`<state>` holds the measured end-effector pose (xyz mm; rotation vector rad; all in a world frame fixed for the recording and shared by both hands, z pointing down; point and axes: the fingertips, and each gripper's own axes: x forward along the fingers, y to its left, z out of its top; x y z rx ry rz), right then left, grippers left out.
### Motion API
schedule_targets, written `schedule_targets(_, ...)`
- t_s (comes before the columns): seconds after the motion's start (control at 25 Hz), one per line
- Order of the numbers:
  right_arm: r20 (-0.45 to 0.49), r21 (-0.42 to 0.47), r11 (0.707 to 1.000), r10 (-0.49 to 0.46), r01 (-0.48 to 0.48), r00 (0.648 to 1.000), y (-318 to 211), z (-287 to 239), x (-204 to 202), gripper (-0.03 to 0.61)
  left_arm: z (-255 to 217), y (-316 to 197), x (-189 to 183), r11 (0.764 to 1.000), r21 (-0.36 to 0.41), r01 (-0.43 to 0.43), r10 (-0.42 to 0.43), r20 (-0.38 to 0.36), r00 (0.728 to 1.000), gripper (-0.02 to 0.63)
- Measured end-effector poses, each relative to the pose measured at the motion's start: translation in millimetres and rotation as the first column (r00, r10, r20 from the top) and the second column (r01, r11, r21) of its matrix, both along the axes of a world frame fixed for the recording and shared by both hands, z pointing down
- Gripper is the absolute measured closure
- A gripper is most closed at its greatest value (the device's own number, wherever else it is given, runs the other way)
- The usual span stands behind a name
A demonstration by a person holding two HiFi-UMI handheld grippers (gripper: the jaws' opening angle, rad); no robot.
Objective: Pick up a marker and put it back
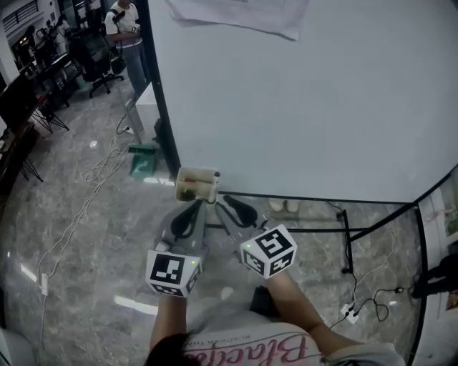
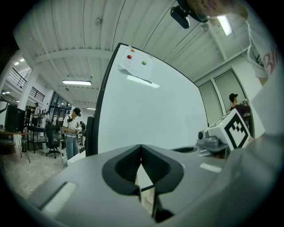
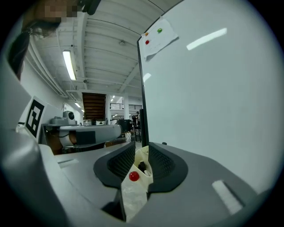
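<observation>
With your right gripper point(image 3: 141, 153) half open, line it up on the red marker point(image 3: 133, 176) in the holder point(image 1: 197, 184) and squeeze gently; your left gripper point(image 2: 141, 150) is shut.

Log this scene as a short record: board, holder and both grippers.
whiteboard: upright, paper at its top
holder: cream, at the board's lower left corner, red dot on it
left gripper: jaws together, aimed at the holder
right gripper: jaws apart, holder showing between them
</observation>
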<state>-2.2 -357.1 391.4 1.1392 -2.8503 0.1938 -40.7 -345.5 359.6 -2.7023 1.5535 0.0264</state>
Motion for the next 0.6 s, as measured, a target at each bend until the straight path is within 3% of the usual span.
schedule_targets(0.24, -0.005, -0.09, 0.996, 0.026, -0.026, 1.0, -38, 25, -8, 0.445, -1, -23, -12, 1.0, -0.008, 0.0, 0.0, 0.004, 1.0, 0.615)
schedule_targets(0.6, -0.006, -0.143, 0.989, 0.049, -0.049, 0.999, -71, 39, -15, 0.455, -3, -46, -27, 1.0, -0.01, 0.014, -0.014, -0.009, 1.0, 0.614)
